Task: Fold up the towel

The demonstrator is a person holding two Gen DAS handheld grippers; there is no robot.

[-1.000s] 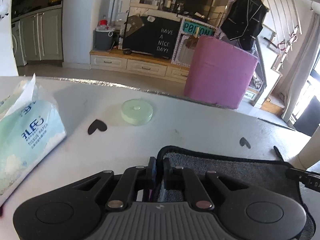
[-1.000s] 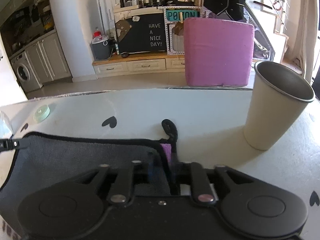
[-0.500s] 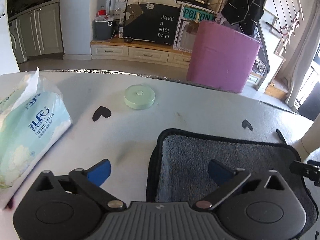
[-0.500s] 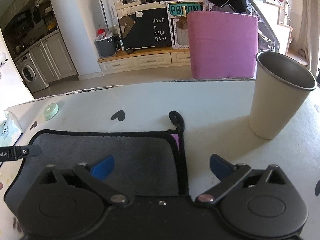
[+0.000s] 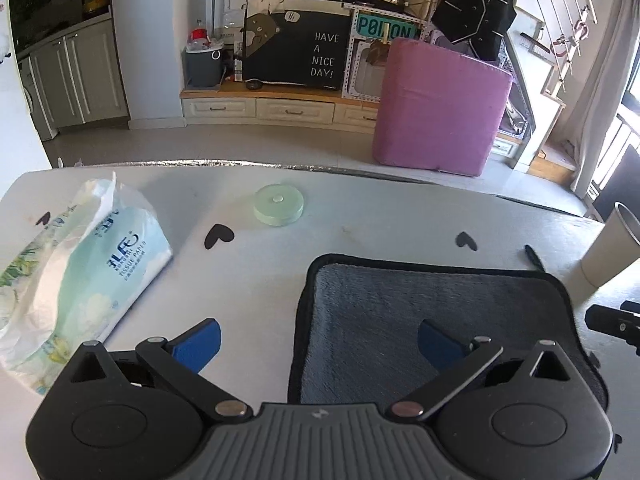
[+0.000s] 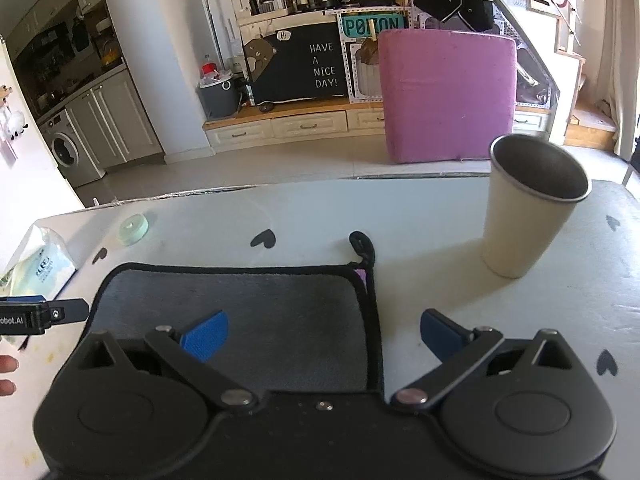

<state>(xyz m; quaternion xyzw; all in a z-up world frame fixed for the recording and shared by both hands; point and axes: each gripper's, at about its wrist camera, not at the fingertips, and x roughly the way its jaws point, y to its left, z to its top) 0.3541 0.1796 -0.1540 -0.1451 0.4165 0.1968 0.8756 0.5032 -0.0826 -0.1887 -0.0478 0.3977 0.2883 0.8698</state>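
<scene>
Left gripper (image 5: pixel 320 340) is standing wide open, gripping nothing, straddling the left edge of the towel (image 5: pixel 432 320). Right gripper (image 6: pixel 322 334) is likewise spread open and empty, straddling the towel's right edge. The towel is lying flat on the table (image 5: pixel 240 280). Beyond, a tissue pack (image 5: pixel 80 276) is sitting left, a cup (image 6: pixel 528 208) right.
</scene>
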